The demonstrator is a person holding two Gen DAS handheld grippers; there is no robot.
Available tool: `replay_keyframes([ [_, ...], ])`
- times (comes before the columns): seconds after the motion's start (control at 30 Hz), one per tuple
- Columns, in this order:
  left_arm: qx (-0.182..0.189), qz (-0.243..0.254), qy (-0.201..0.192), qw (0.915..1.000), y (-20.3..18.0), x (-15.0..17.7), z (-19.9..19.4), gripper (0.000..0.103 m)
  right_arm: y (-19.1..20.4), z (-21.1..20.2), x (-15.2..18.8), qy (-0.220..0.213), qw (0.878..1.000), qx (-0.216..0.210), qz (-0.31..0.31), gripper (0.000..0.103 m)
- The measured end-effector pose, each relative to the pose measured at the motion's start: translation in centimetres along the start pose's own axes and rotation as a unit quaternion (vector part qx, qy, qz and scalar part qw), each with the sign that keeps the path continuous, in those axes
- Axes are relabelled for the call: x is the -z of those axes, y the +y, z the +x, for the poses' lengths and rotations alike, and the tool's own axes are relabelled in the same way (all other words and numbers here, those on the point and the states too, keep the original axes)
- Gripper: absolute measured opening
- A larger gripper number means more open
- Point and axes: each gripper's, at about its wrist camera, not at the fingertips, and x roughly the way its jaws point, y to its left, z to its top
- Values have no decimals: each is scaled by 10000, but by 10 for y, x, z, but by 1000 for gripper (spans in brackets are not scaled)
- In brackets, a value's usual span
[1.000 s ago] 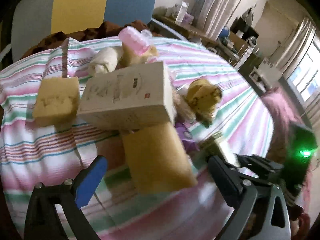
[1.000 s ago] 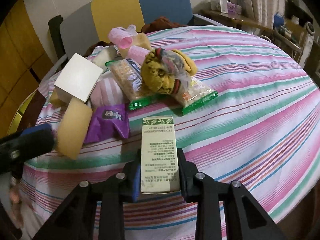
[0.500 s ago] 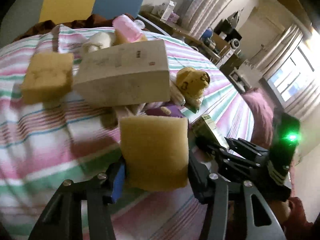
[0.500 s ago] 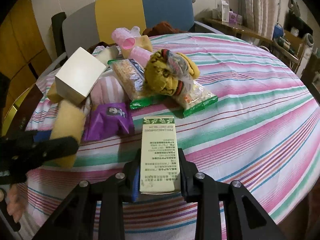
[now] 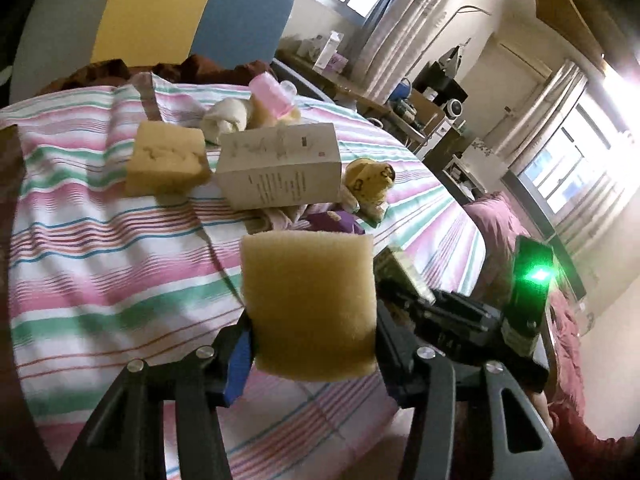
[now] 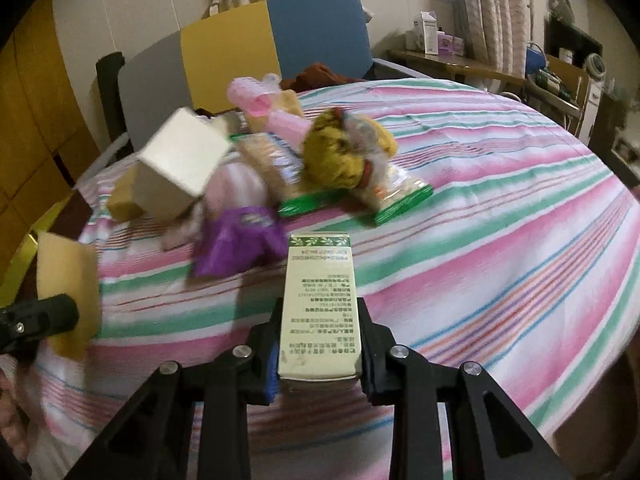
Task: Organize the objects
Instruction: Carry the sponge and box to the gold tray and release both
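Left wrist view: left tool clamped on a yellow sponge, lifted clear of the striped bed; second sponge and grey carton lie beyond. Right wrist view: right tool clamped on a cream printed box above the bed, purple packet just ahead. Step judged: both items picked, carry under way; next calls for choosing set-down spots.

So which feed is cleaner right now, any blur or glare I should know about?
Left wrist view: windows at right blow out into glare, room edges bend with fisheye, but the held sponge and white box read sharp. Right wrist view: the pile, especially the purple packet, is motion-smeared, while the green-topped carton in the hand-held gripper stays crisp.
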Motion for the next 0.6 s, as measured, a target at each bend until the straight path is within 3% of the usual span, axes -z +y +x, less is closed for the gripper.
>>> replay_keyframes([
  [0.3,-71,-26,-287,9996,17,23,-57,54,65,-18,29,179,9989,-413,-144,30],
  [0.6,-366,-441,-887,9944,57,32,-133,54,149,-31,25,177,9918,-1037,-728,30],
])
